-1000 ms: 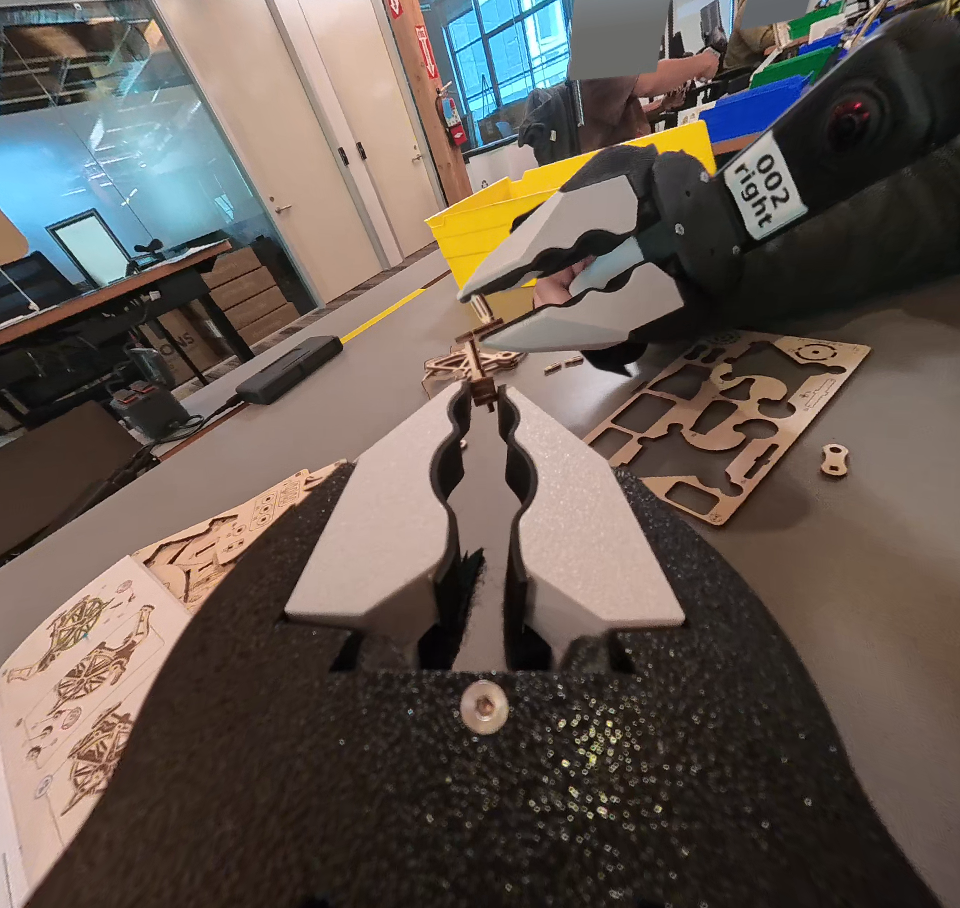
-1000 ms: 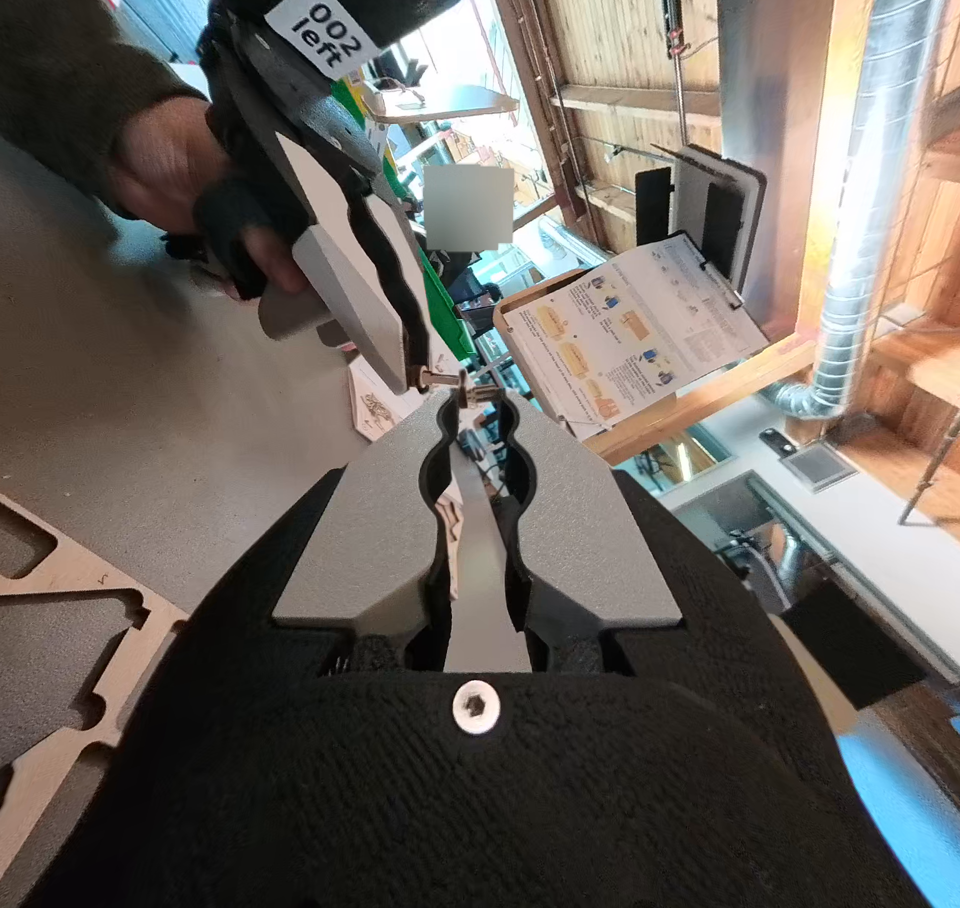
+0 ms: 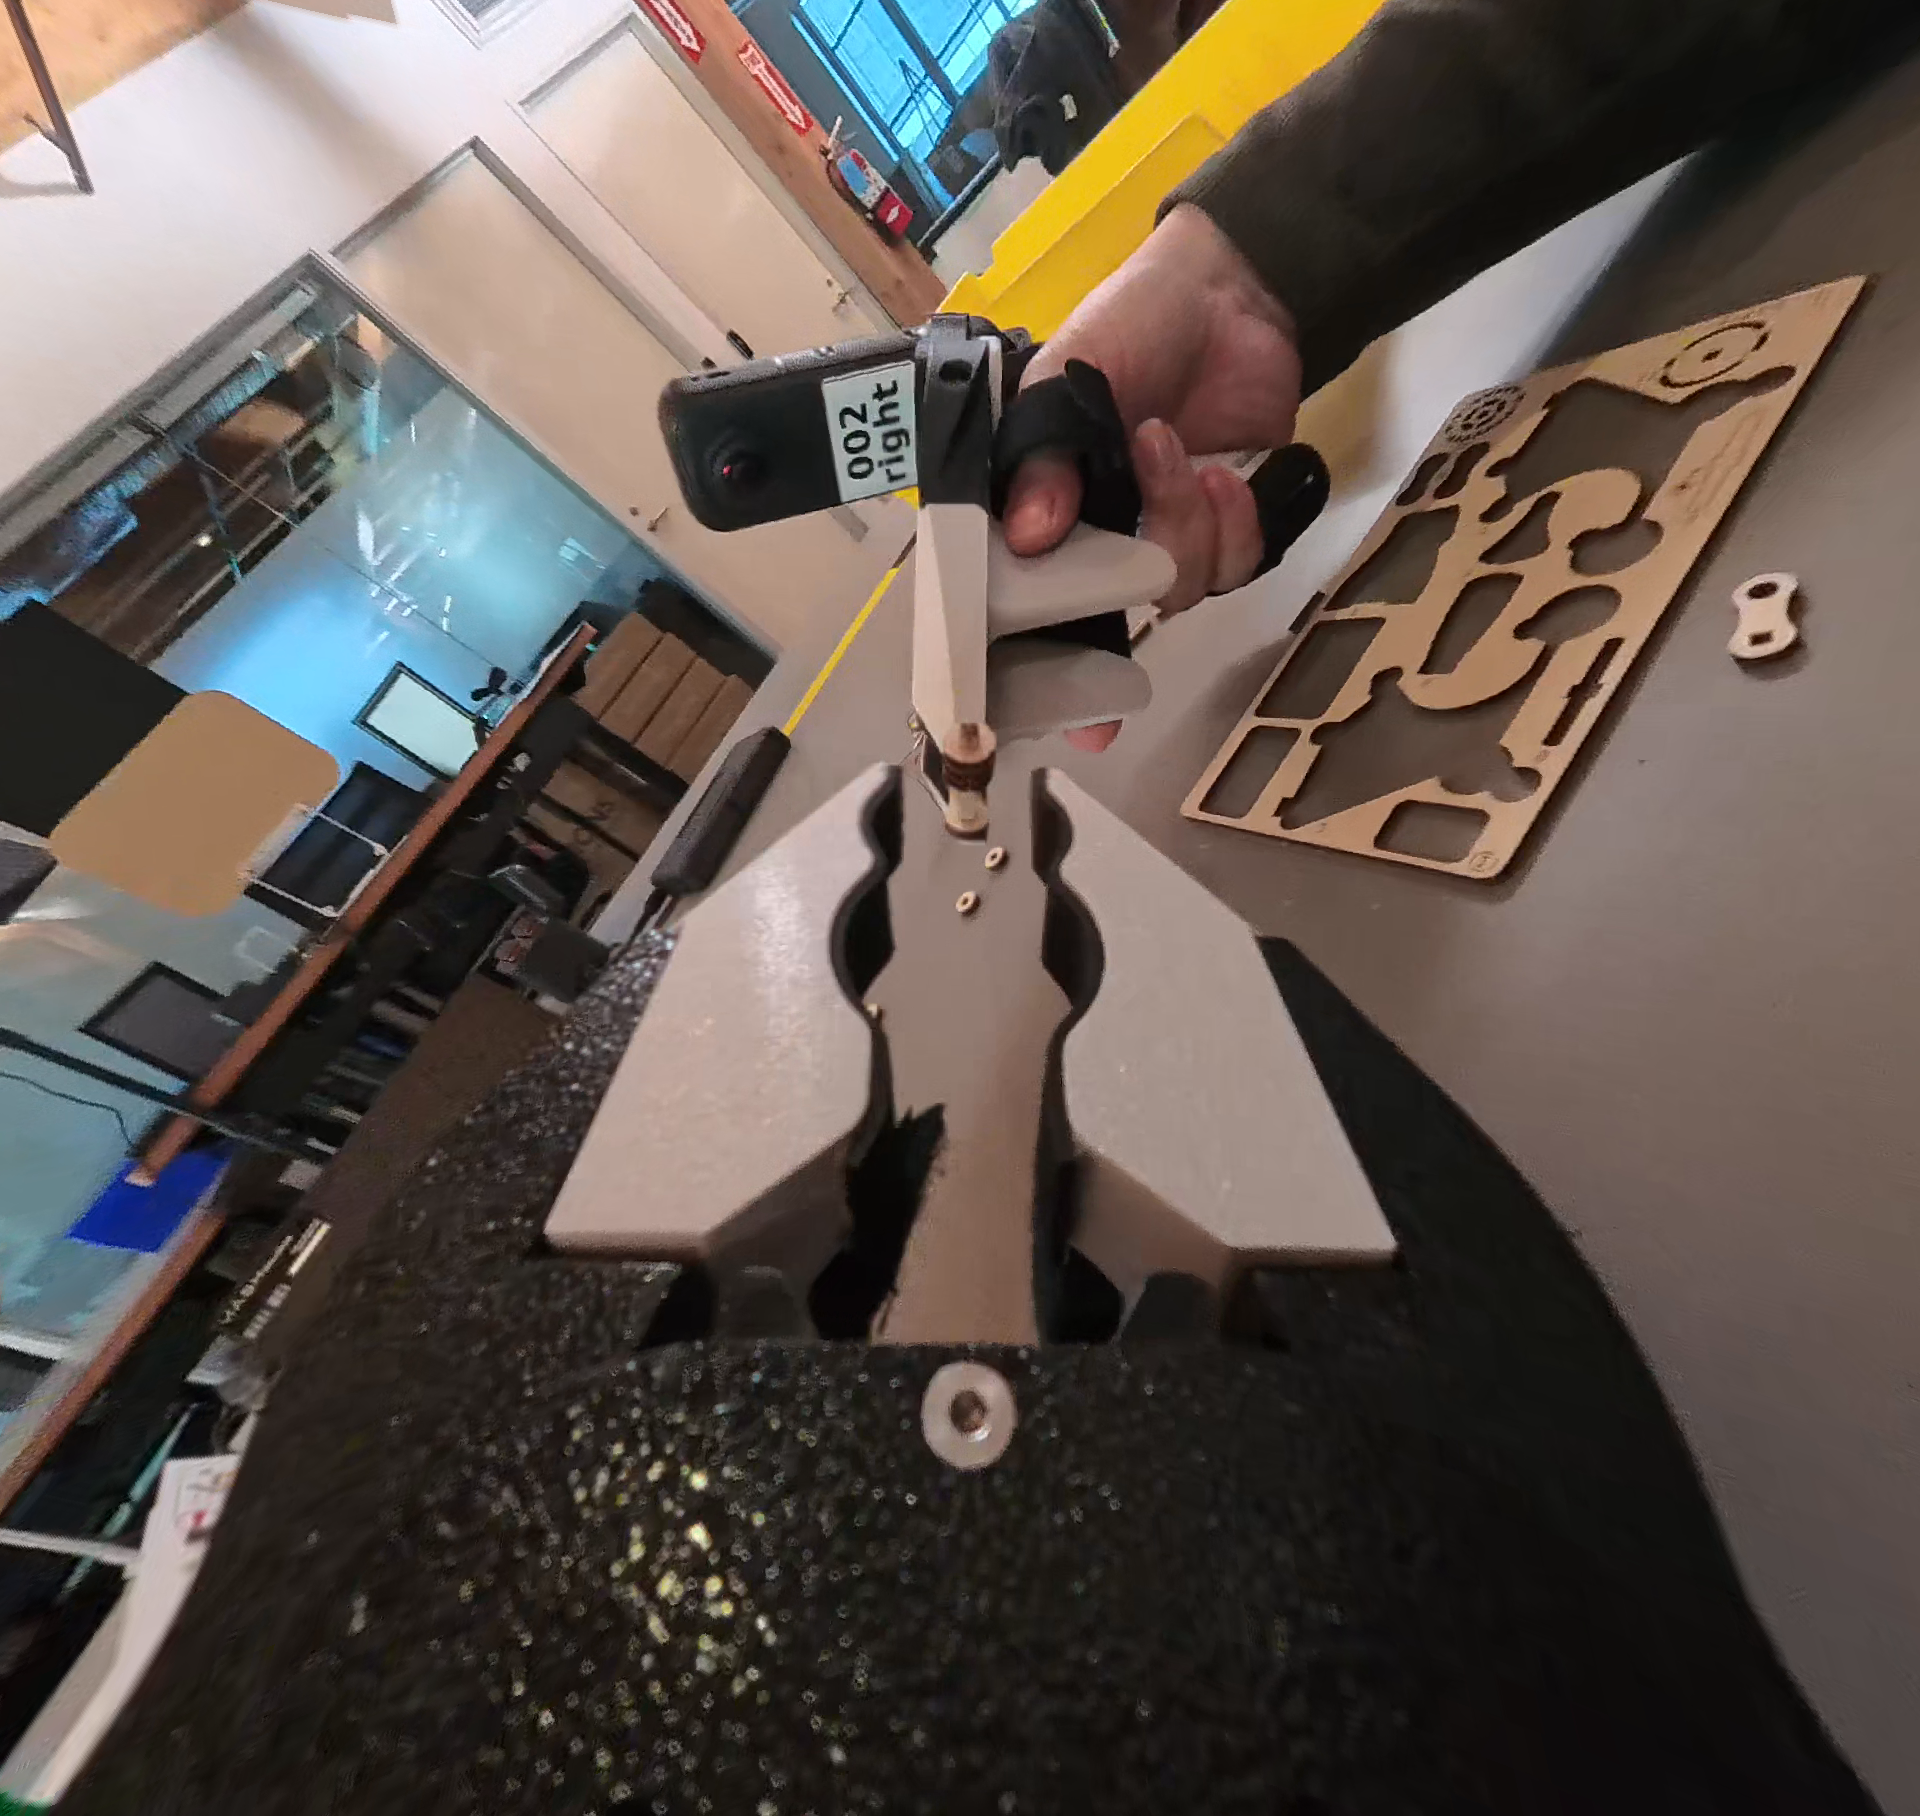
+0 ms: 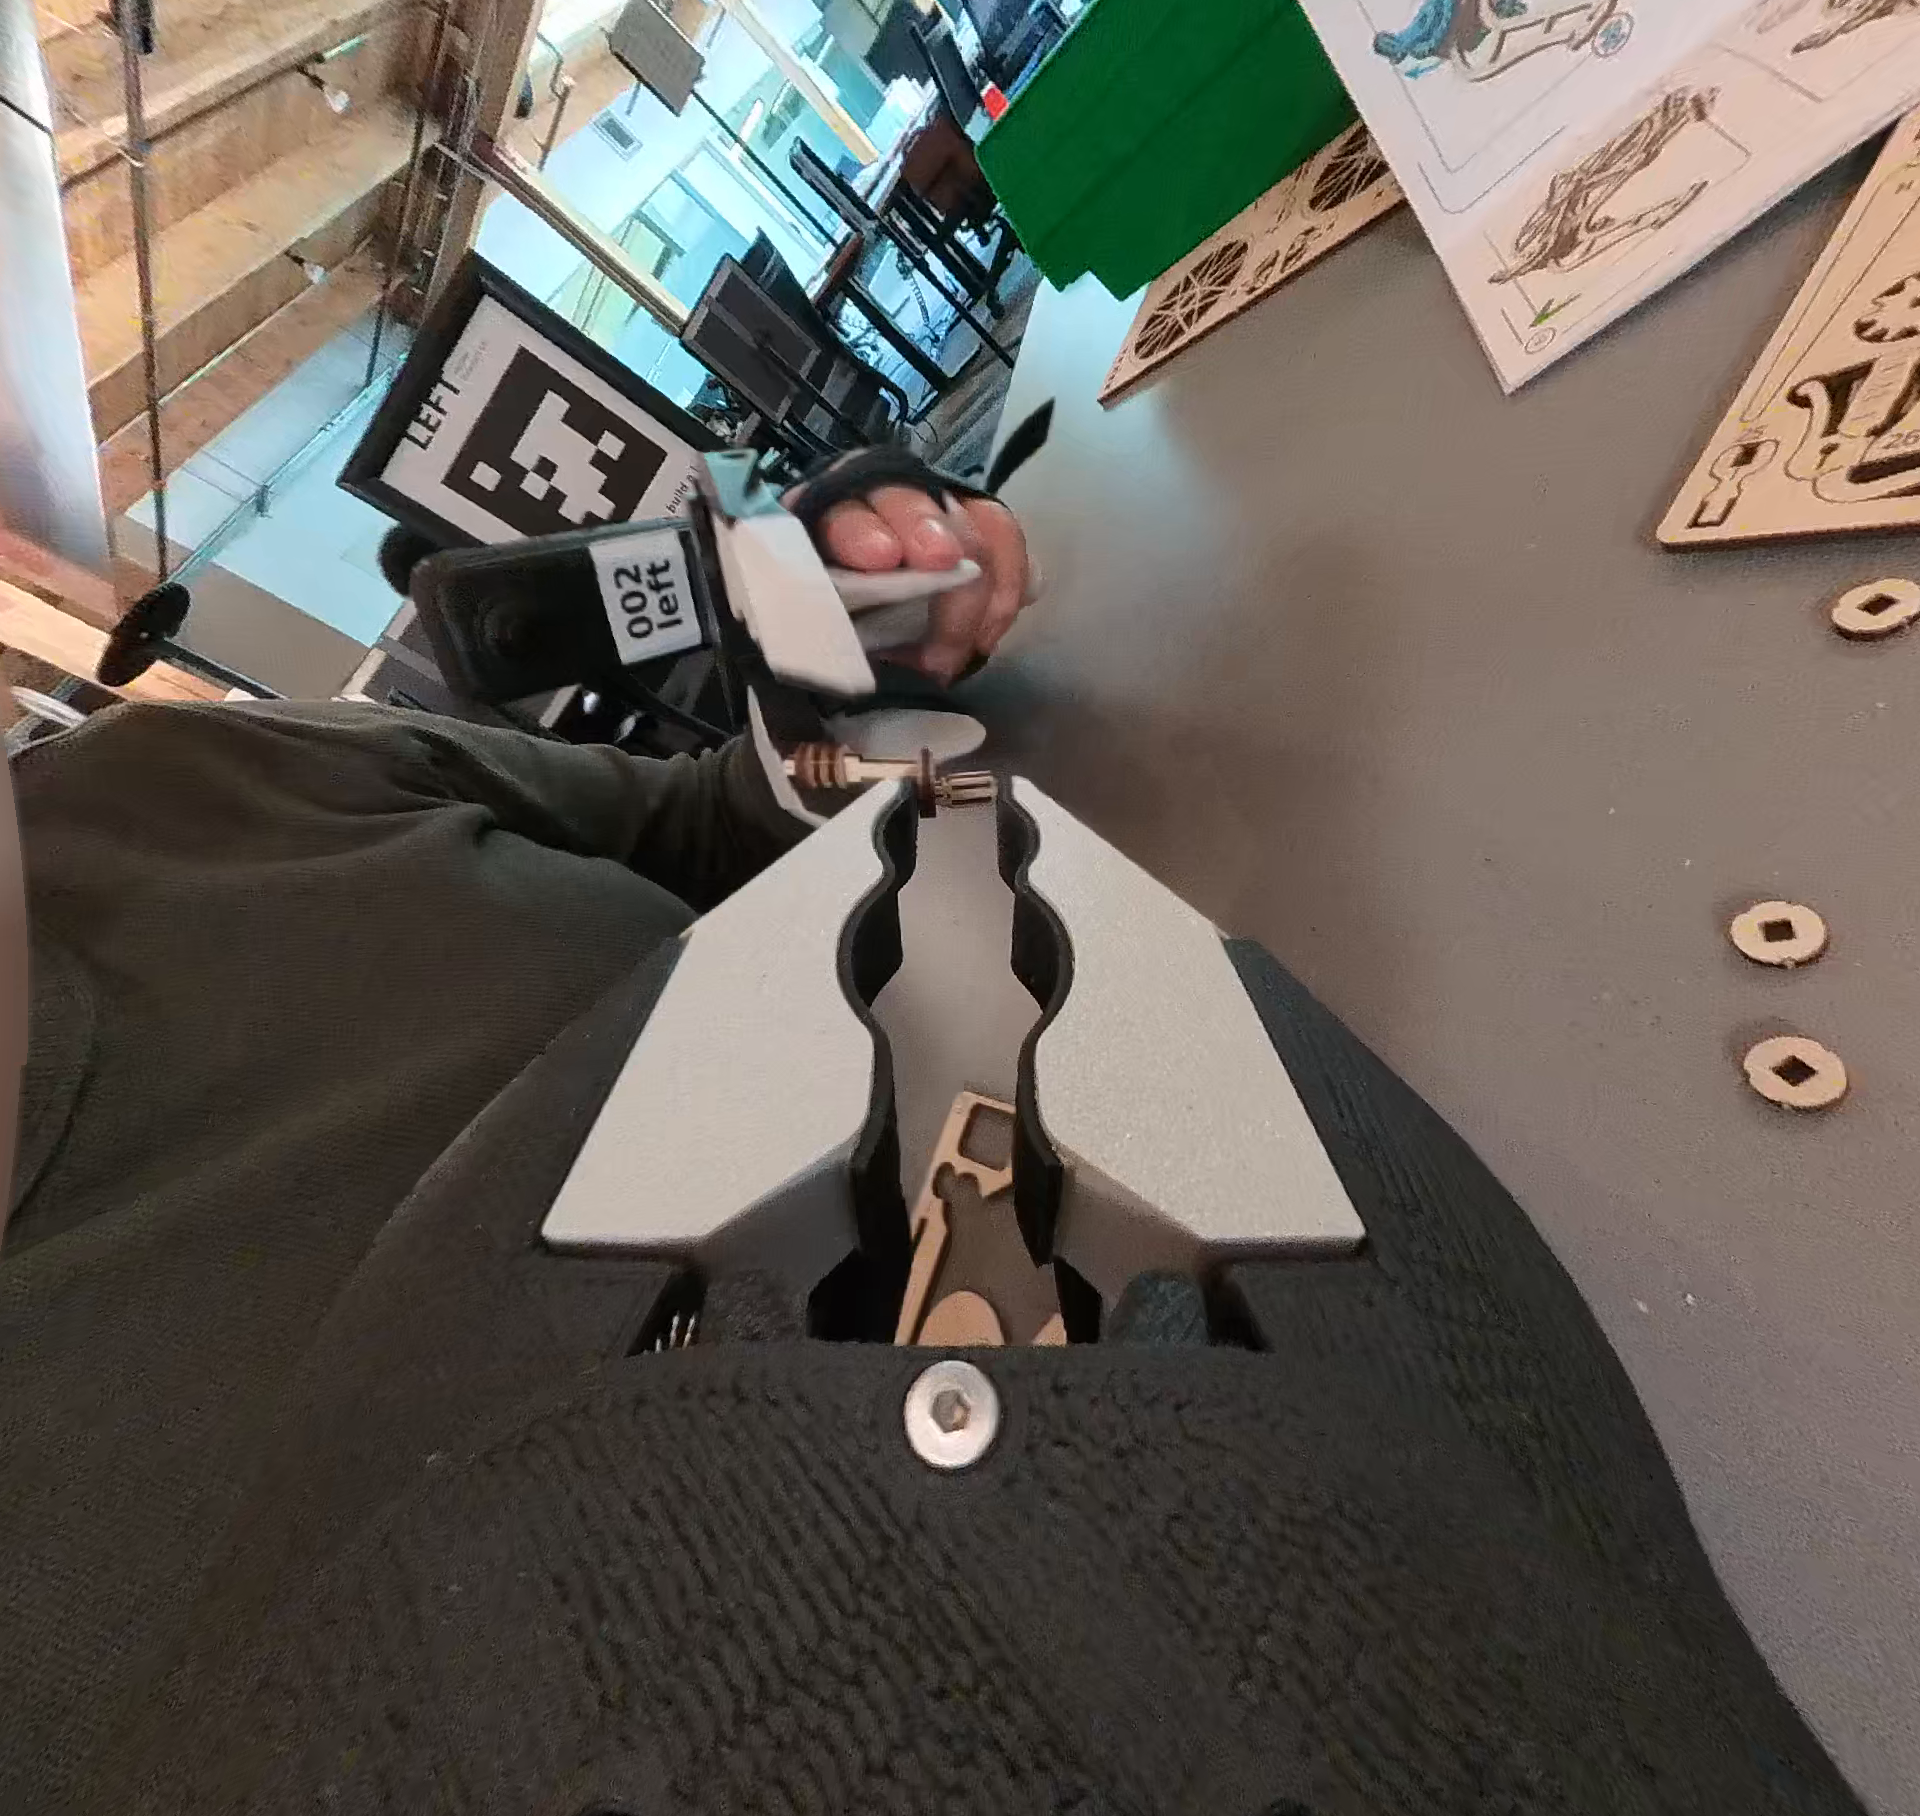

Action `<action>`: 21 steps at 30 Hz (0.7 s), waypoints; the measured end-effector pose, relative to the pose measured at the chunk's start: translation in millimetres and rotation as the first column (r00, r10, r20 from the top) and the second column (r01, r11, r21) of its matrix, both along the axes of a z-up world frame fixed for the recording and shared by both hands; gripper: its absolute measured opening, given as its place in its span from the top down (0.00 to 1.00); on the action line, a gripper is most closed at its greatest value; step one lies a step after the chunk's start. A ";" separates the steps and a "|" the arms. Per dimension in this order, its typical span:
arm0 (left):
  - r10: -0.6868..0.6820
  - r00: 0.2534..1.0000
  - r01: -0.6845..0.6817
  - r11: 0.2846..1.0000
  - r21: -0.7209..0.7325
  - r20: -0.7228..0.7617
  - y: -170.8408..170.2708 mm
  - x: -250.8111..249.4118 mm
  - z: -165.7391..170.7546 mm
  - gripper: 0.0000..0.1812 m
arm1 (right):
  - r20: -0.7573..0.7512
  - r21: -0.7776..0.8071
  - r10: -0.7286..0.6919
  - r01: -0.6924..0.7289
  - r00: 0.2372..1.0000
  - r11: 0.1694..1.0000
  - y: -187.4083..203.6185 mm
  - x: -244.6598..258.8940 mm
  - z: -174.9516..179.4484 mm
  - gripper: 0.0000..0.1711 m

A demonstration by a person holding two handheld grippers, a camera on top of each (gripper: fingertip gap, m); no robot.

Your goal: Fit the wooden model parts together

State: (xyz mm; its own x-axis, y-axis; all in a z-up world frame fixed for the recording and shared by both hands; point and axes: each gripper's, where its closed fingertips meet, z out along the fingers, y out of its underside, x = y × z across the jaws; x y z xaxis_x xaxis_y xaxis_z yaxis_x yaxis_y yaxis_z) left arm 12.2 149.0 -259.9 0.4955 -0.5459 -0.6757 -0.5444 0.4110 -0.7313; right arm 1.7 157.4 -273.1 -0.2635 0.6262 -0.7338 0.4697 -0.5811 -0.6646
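what changed: a second ago my left gripper was pinched on the little axle along with the right one. Now its fingers are spread wide. The axle sits in the gap and touches neither side, as far as I can see. Both grippers have swung round too, so the views are tilted.
right gripper: clamped on the gear-looking end of the axle, same narrow gap as before, carrying it alone.
where the axle is: up off the grey table, sticking out from my right tips toward the left ones, with the disc stack at the free end.
what it means: my guess is either that bit of the fit is done or I'm regripping. The left is free for the next part.
axles: 1
discs on it: a stack at one end plus a darker one near the gear, too small to count.
square-hole washers: 3 loose on the table, right view.
tiny rings: 2 seen between my left fingers. Can't tell if they're some of those same washers.
figure-eight link: 1
wooden sheets: 1 punched-out sheet in the left view. The right view has 2 more, a parts sheet and a spoked-wheel sheet.
instruction page: 1
bins: 1 yellow bin, 1 green bin.
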 end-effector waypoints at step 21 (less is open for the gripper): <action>0.221 0.975 -0.150 0.717 -0.680 0.017 37.0 -19.9 -74.3 0.96 | -0.233 0.700 -0.096 0.235 0.968 0.674 47.2 2.8 -4.2 0.82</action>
State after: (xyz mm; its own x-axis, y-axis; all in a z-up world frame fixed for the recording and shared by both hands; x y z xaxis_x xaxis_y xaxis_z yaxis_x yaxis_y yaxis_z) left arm -7.7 186.0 -334.2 0.6751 -0.7287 -0.1151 -0.4739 -0.3087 -0.8247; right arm 4.5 204.7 -277.3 -0.1731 0.9849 0.0042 0.2585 0.0496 -0.9647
